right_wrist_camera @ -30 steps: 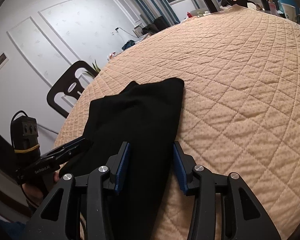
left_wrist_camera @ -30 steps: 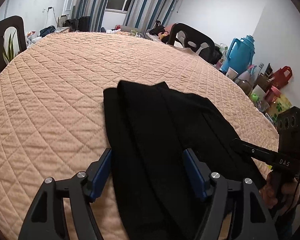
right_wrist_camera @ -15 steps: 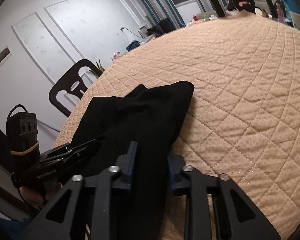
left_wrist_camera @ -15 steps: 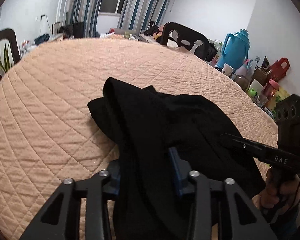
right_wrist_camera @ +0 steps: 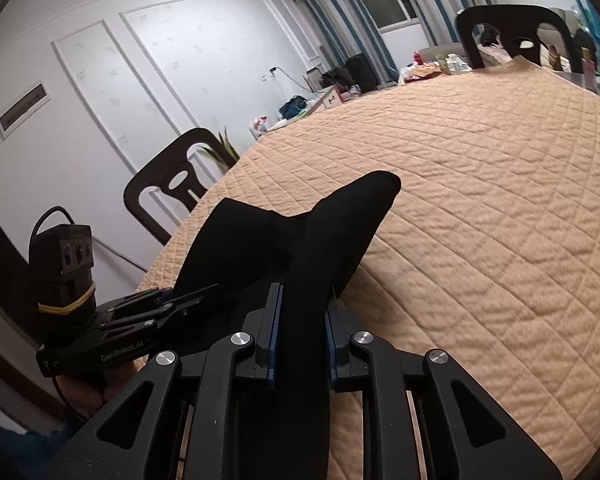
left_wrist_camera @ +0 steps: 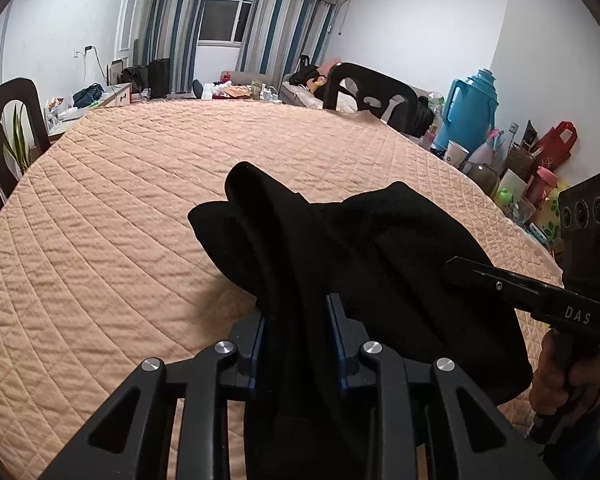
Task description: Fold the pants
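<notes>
Both your claws, left gripper (left_wrist_camera: 296, 320) and right gripper (right_wrist_camera: 300, 320), clenched on pants (left_wrist_camera: 340, 240); uneven lift risks slipped, skewed fold on quilt (left_wrist_camera: 120, 200).

Pants (left_wrist_camera: 340, 248) lie on the quilted table cover (left_wrist_camera: 120, 208), bunched up just ahead of me. My left gripper (left_wrist_camera: 296, 332) pinches one fold, my right gripper (right_wrist_camera: 302, 320) another just beside it. Chair (left_wrist_camera: 4, 136) sits at the table's left edge, another chair (left_wrist_camera: 372, 96) at the far right. Thermos (left_wrist_camera: 472, 112) stands right of the table, window (left_wrist_camera: 224, 16) behind.
</notes>
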Tool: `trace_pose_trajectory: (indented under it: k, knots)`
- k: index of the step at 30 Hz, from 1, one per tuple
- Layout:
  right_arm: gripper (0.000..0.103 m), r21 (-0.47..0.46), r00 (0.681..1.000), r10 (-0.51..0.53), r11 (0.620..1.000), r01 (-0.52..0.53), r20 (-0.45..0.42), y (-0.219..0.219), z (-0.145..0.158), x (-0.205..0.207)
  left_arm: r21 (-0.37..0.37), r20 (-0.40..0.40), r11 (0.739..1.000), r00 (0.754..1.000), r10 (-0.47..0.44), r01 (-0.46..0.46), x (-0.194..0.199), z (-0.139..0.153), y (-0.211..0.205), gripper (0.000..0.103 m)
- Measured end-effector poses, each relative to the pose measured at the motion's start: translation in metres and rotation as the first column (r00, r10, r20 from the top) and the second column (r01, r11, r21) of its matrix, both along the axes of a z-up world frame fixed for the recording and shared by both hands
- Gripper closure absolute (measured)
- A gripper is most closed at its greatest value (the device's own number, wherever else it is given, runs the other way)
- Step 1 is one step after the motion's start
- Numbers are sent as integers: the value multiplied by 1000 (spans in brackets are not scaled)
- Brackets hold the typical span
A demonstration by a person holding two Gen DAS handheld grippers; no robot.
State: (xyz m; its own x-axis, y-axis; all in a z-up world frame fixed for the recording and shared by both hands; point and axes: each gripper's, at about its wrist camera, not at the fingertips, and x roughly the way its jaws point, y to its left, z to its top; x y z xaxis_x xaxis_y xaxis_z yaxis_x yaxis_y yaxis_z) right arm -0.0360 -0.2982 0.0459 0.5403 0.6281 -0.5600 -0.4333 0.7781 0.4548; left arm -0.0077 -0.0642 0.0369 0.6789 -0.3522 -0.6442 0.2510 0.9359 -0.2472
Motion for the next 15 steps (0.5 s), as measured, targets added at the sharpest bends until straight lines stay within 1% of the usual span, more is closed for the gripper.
trace_pose_trajectory:
  k: [4,9,11,12,15]
  knots:
    - [85,2,1000,26,1000,-26,4,15,4,13,16,28,1000,1000,11,-12,13,10,13,74]
    - [85,25,999,53,998,-53,-5,34,9,43,14,43,999,998,35,-35,41,20,36,75]
    - [85,29,998,58,998,-58,-12,44,9,58,24,57,999,997,45,-46,52,23,42,75]
    - [85,33,998,60,998,-60,-14,49,9,65,32,65,998,997,51,-53,58,23,46,75]
    - [85,33,998,63,998,-62,-28,63,4,86,22,52,998,997,53,-54,76,17,56,76]
